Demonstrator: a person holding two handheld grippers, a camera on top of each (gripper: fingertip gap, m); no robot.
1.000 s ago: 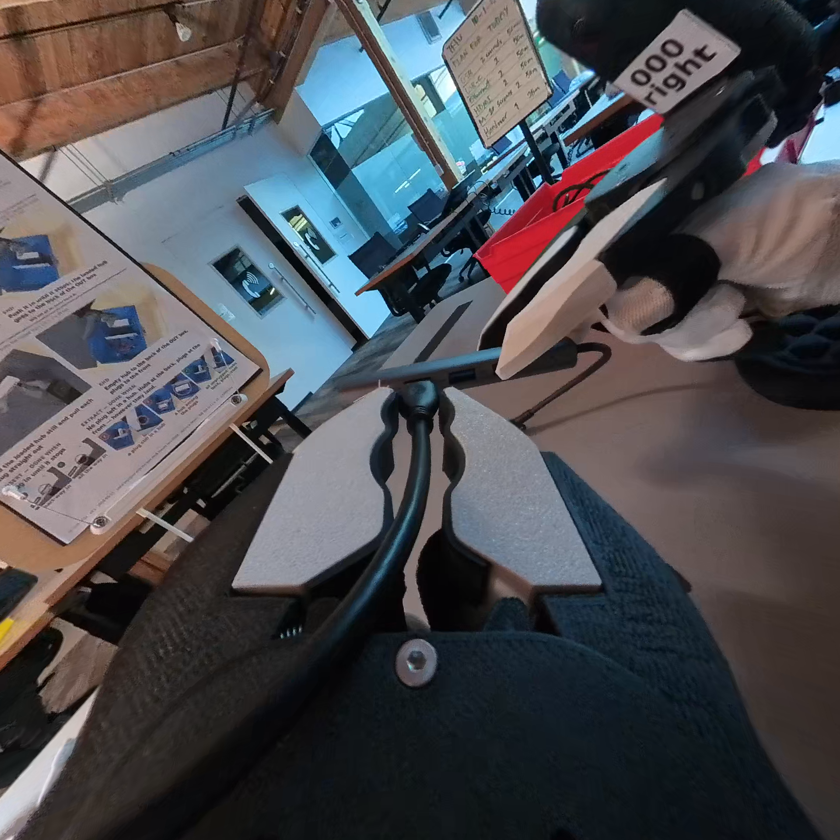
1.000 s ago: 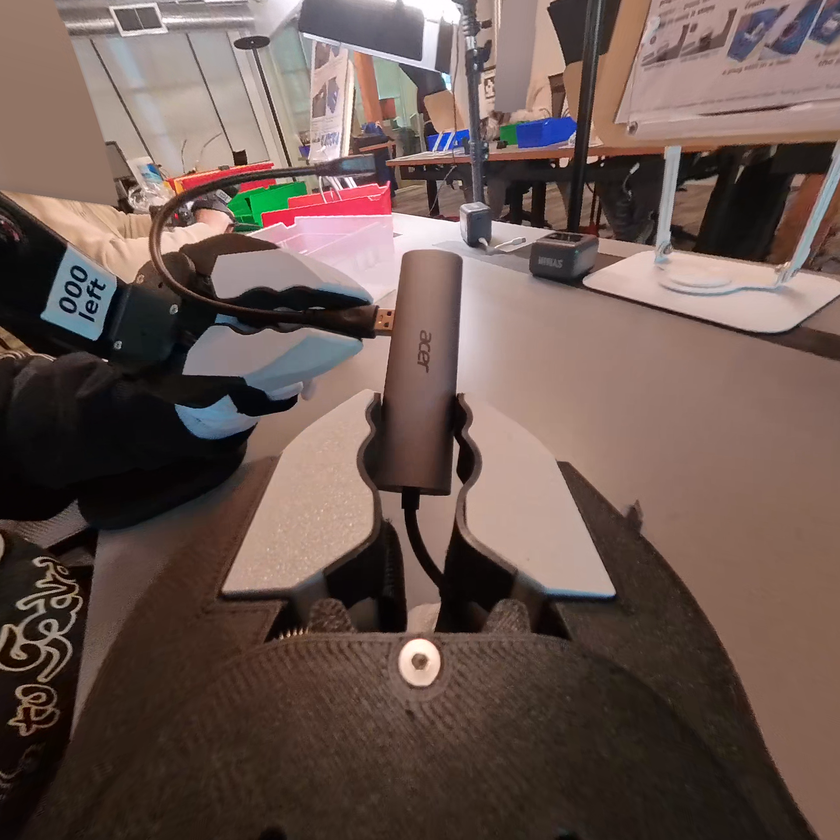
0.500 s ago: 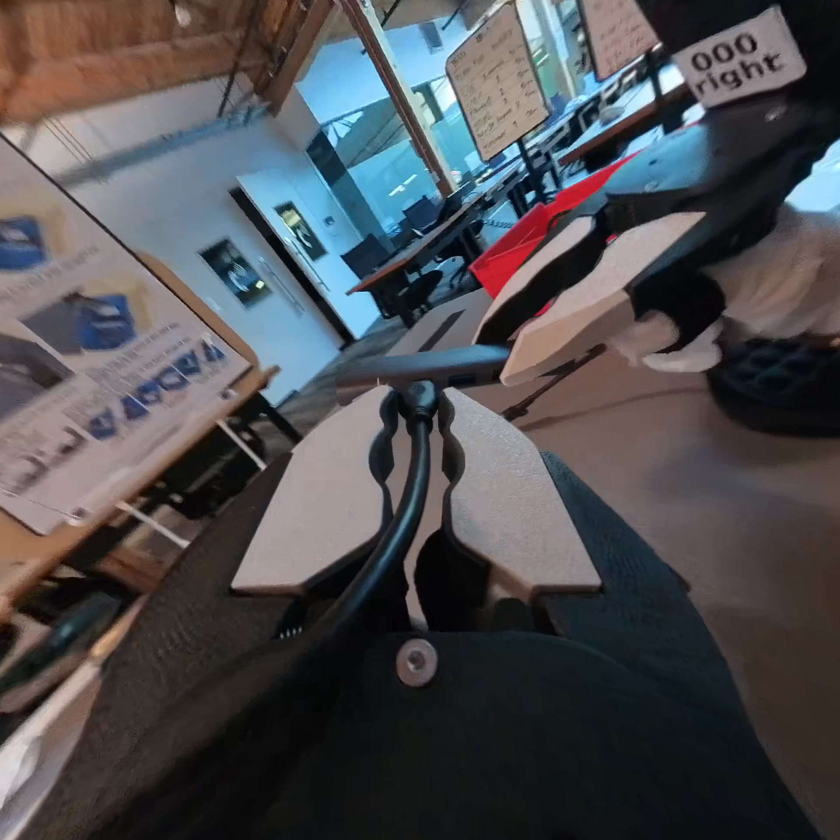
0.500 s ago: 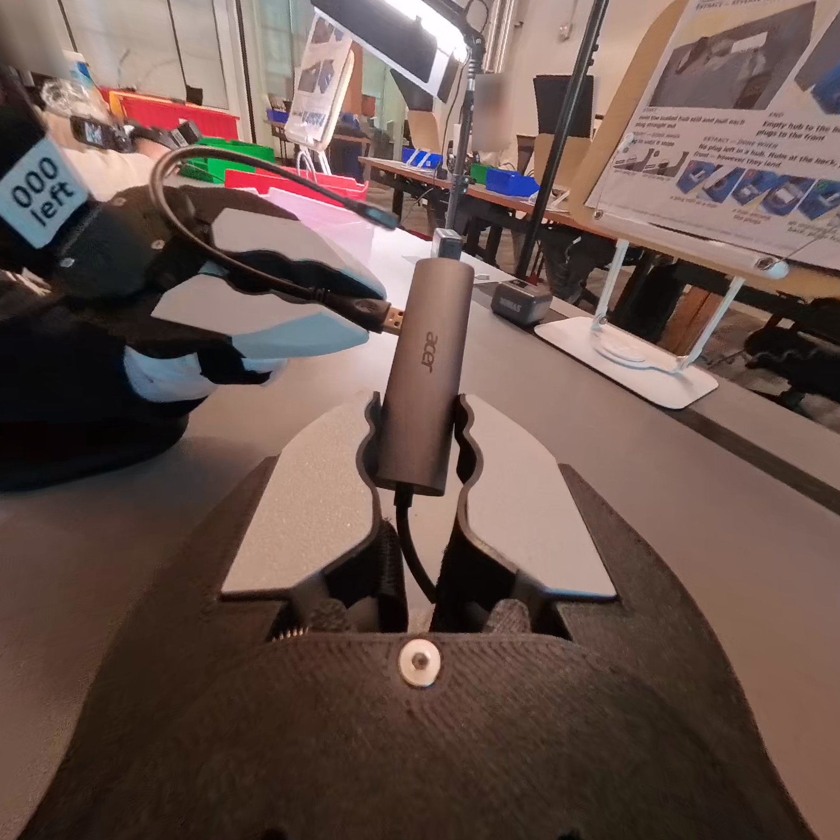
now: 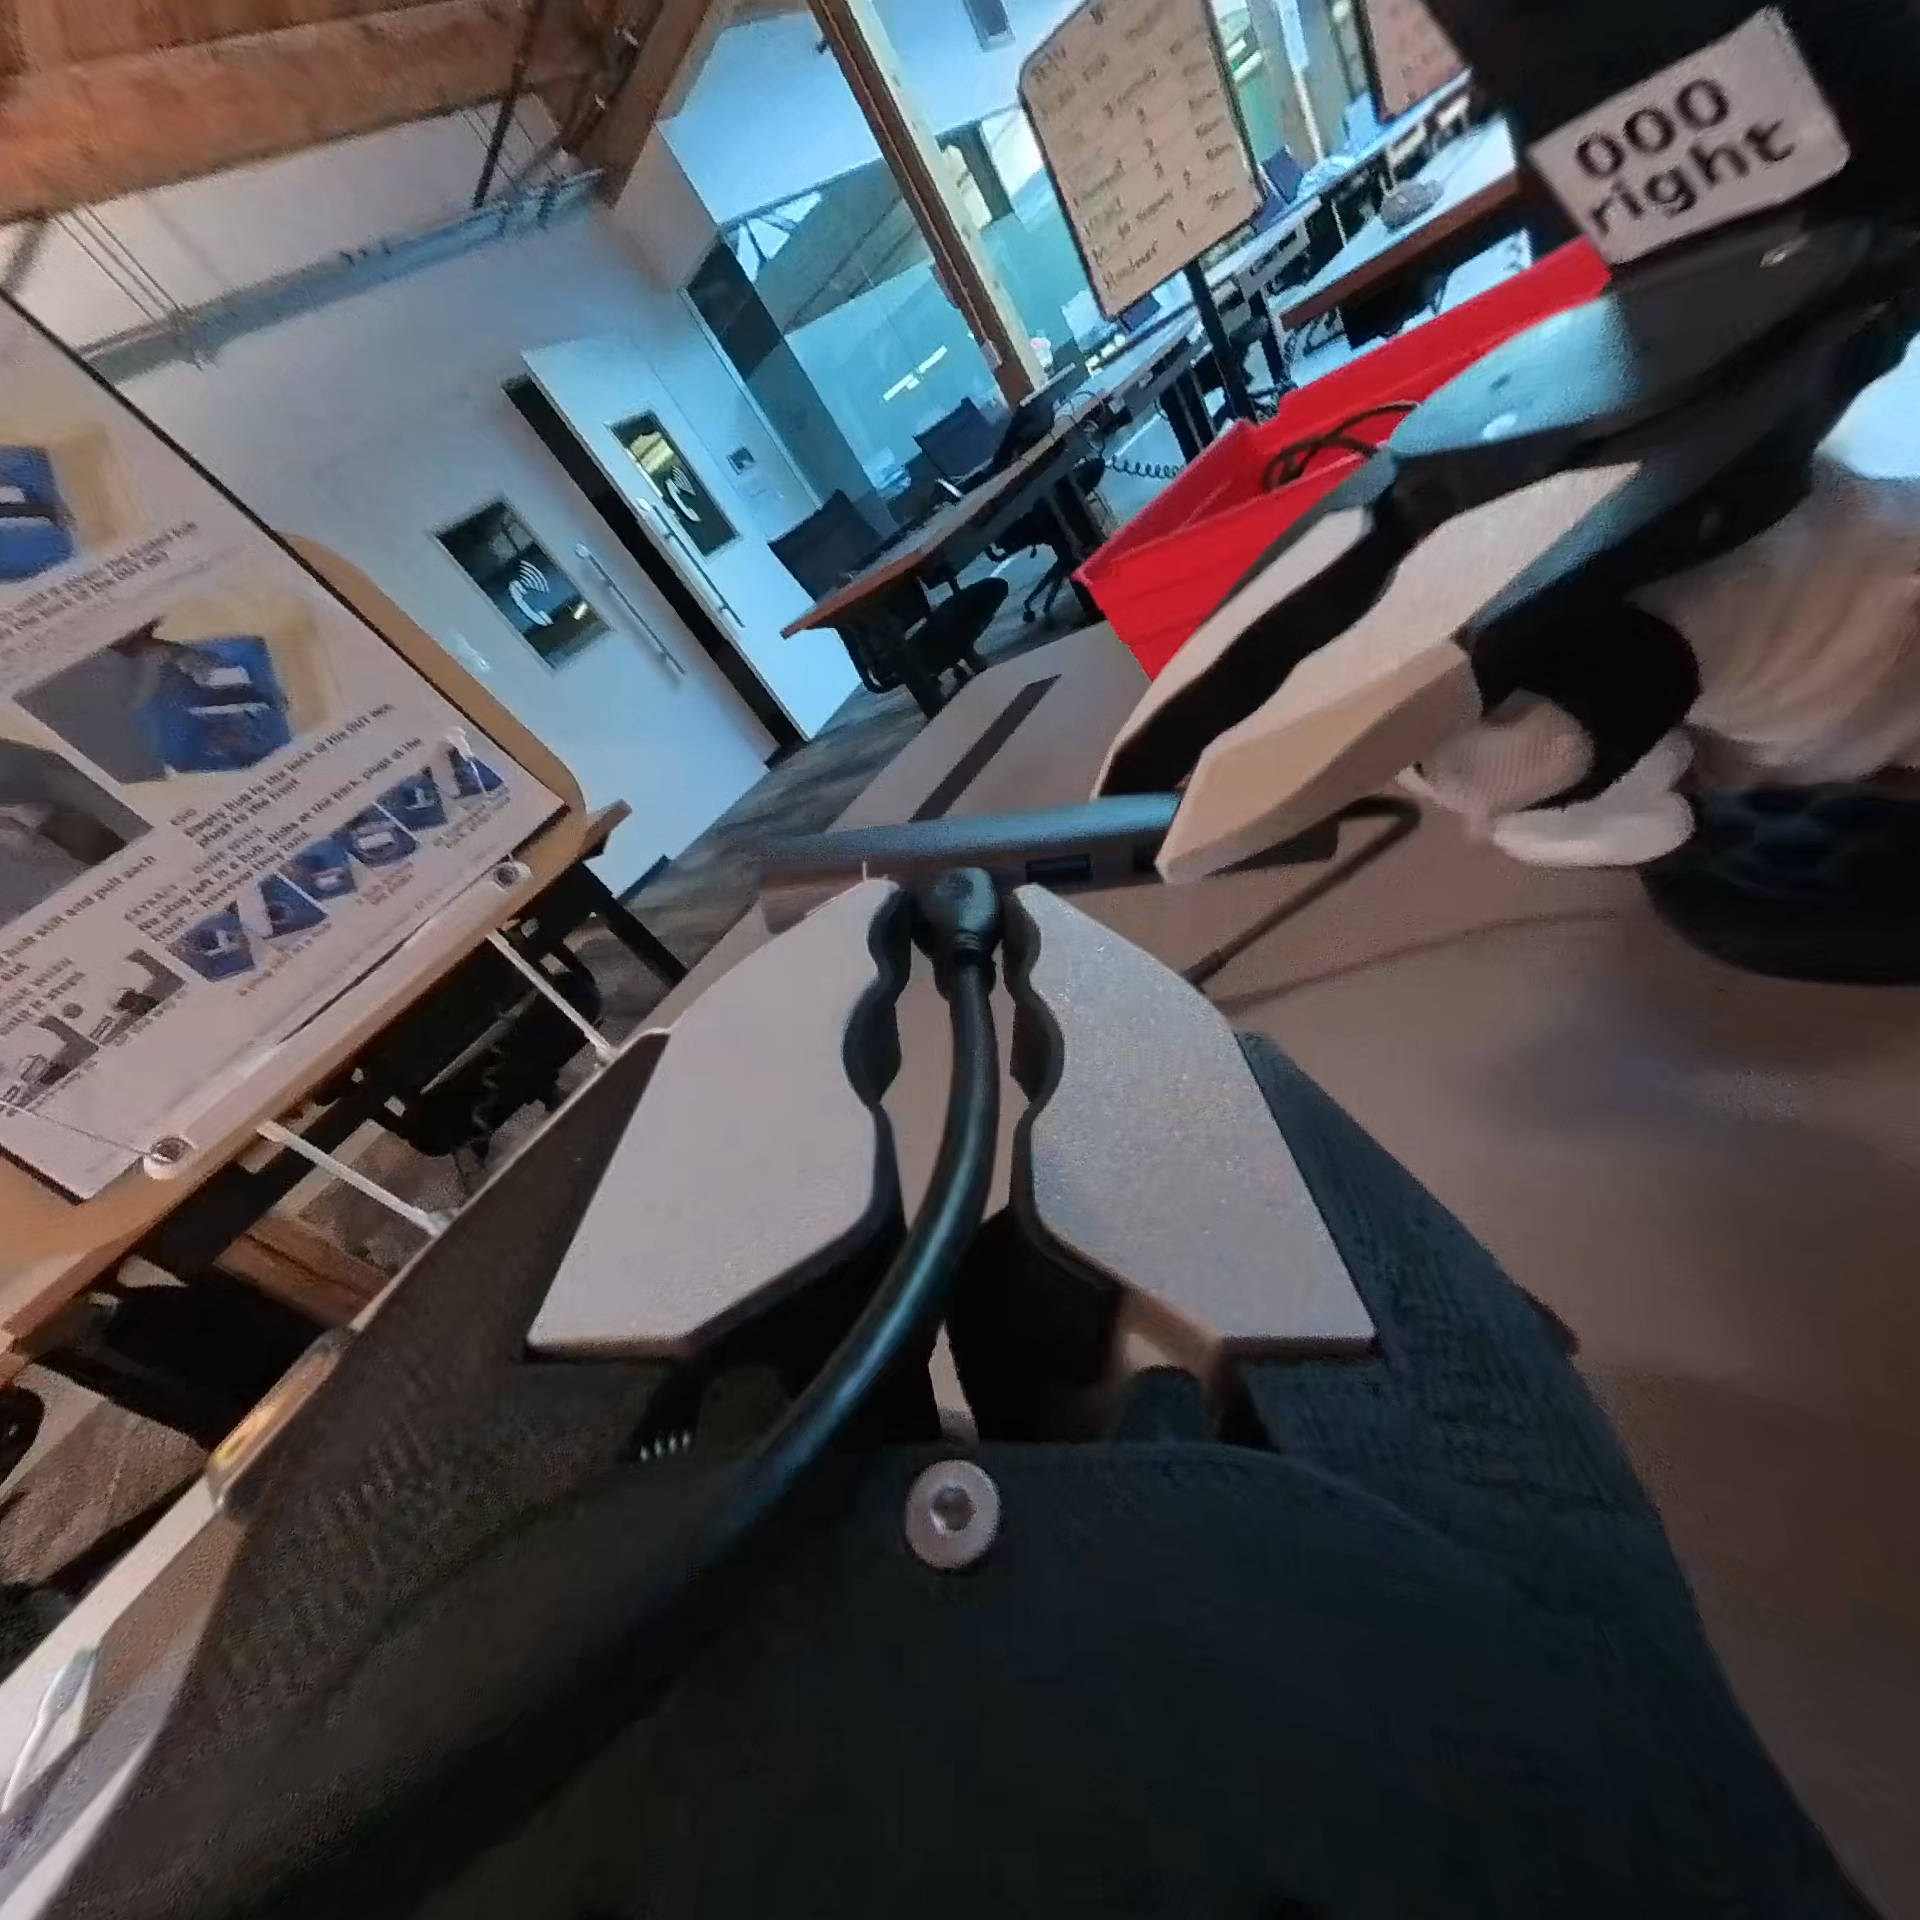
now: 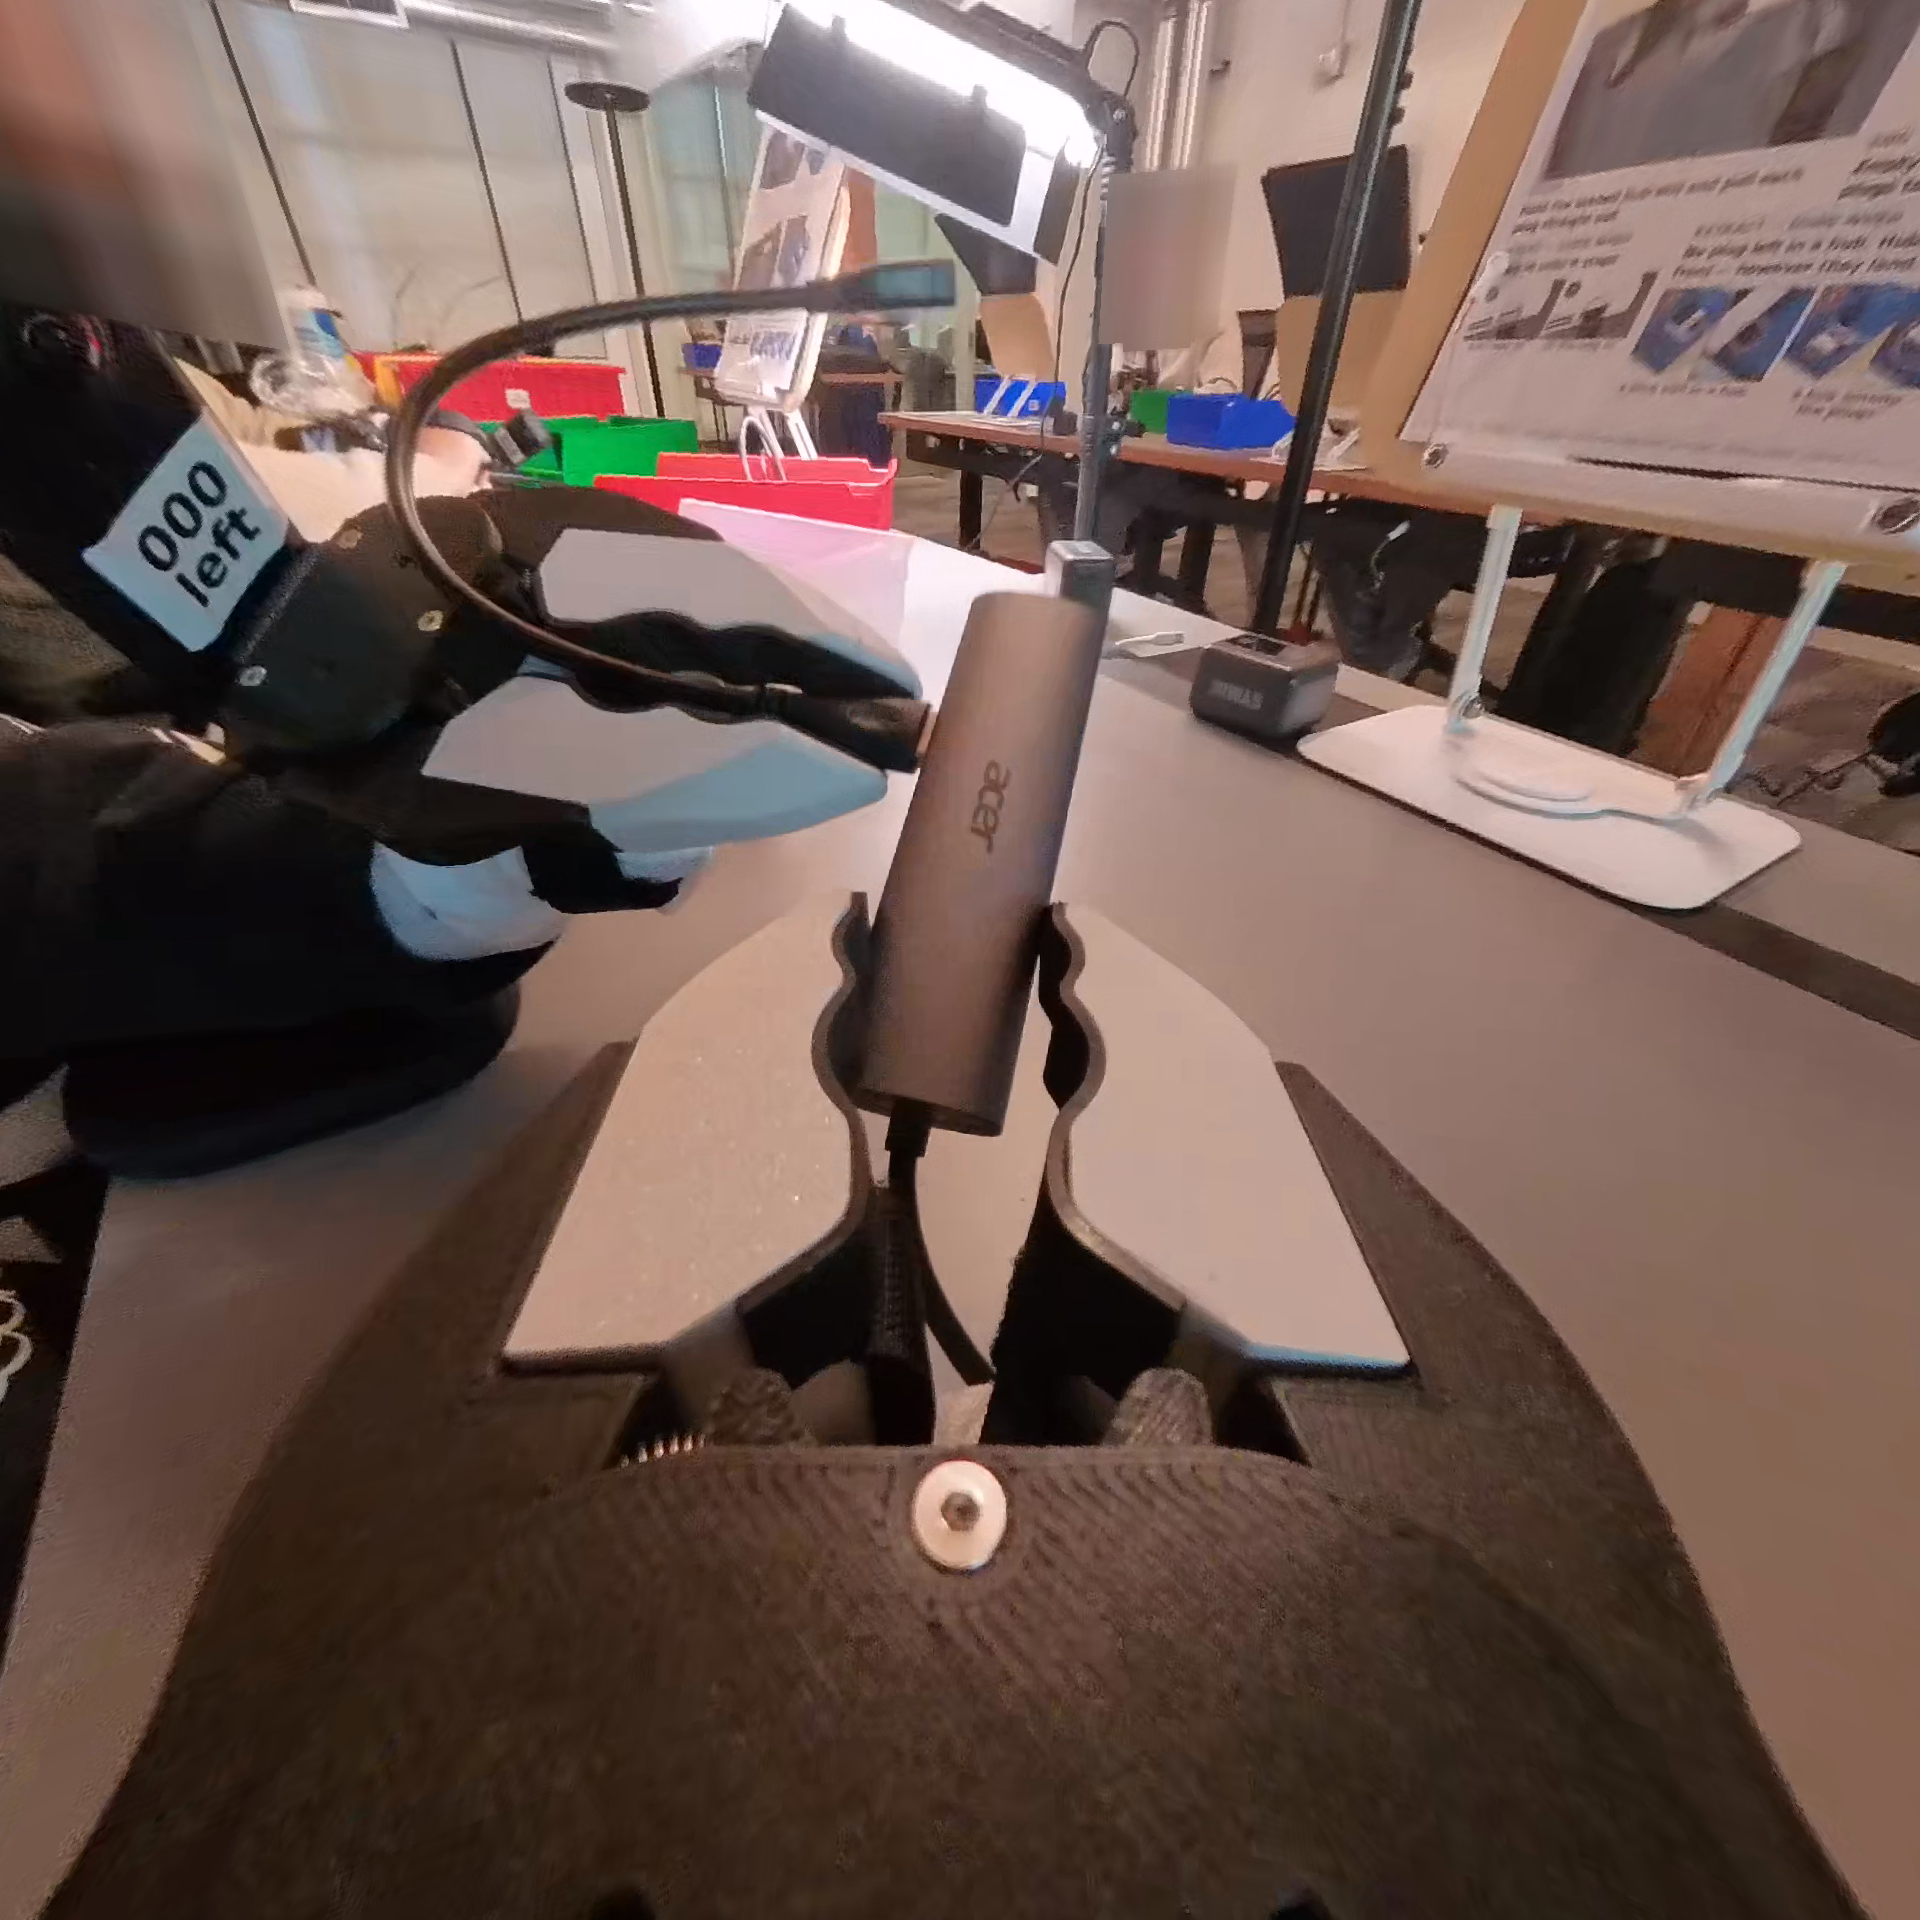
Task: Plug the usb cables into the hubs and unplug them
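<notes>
My right gripper [image 6: 951, 925] is shut on the near end of a grey USB hub [image 6: 987, 821] and holds it tilted up above the grey table [image 6: 1507, 1143]. My left gripper [image 6: 894, 727] comes in from the left, shut on the plug [image 6: 852, 717] of a black USB cable [image 6: 416, 457]. The plug sits against the hub's side with no metal tip showing. The cable loops up to a free end [image 6: 904, 283]. In the left wrist view my left gripper [image 5: 956, 904] holds the plug [image 5: 958, 914] at the hub [image 5: 966, 847], with the right gripper [image 5: 1174, 810] on the hub's right end.
An instruction board [image 6: 1704, 260] on a white stand base [image 6: 1558, 821] stands at the table's far right, with a small black box [image 6: 1262, 686] beside it. Red and green bins [image 6: 769, 488] and a lamp [image 6: 925, 135] are behind. A red bin [image 5: 1247, 540] shows beyond the hub. Less than 4 cm separates the two grippers' tips.
The plug's metal tip, visible just off the hub's side before, has gone into the hub. Both grippers have lifted and tilted a little and stay shut.
</notes>
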